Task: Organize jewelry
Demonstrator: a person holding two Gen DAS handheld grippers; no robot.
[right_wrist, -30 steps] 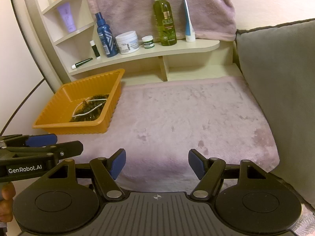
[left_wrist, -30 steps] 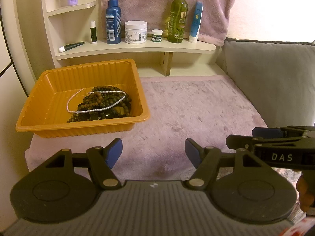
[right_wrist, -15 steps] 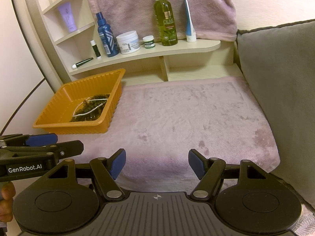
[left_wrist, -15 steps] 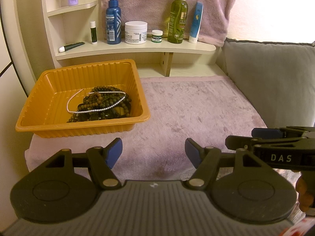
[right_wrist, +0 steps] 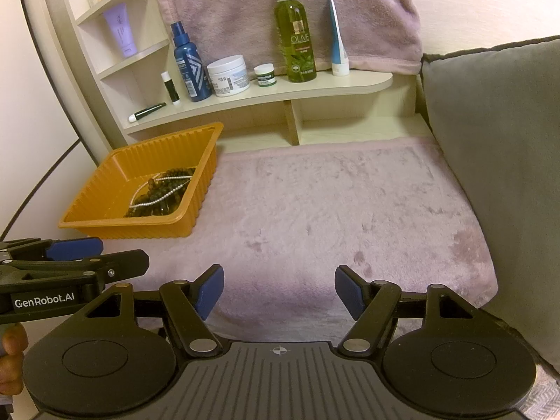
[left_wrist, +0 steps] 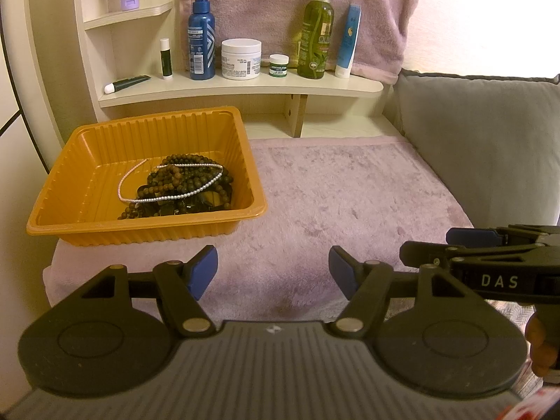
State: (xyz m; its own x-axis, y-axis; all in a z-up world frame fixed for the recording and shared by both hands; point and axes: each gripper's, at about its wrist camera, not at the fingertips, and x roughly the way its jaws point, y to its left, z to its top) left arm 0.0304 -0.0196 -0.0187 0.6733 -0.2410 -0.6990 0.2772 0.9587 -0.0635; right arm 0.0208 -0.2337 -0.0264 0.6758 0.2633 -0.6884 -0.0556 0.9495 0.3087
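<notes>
An orange ribbed tray (left_wrist: 87, 178) (right_wrist: 105, 189) sits at the left of a mauve plush mat (left_wrist: 332, 192) (right_wrist: 332, 203). Inside it lies a heap of dark brown bead strands (left_wrist: 196, 182) (right_wrist: 164, 196) with a thin pearl necklace (left_wrist: 140, 171) draped over them. My left gripper (left_wrist: 273, 273) hovers open over the mat's near edge, just right of the tray's front, with nothing between its blue pads. My right gripper (right_wrist: 278, 290) is open too, empty, over the mat's middle front. Each gripper shows in the other's view from the side.
A pale wooden shelf (left_wrist: 245, 87) behind the mat holds a blue spray bottle (left_wrist: 201, 38), a white jar (left_wrist: 241, 57), a small green-lidded pot, a green olive bottle (left_wrist: 316, 31) and tubes. A grey cushion (left_wrist: 483, 147) walls the right side. A pink towel hangs behind.
</notes>
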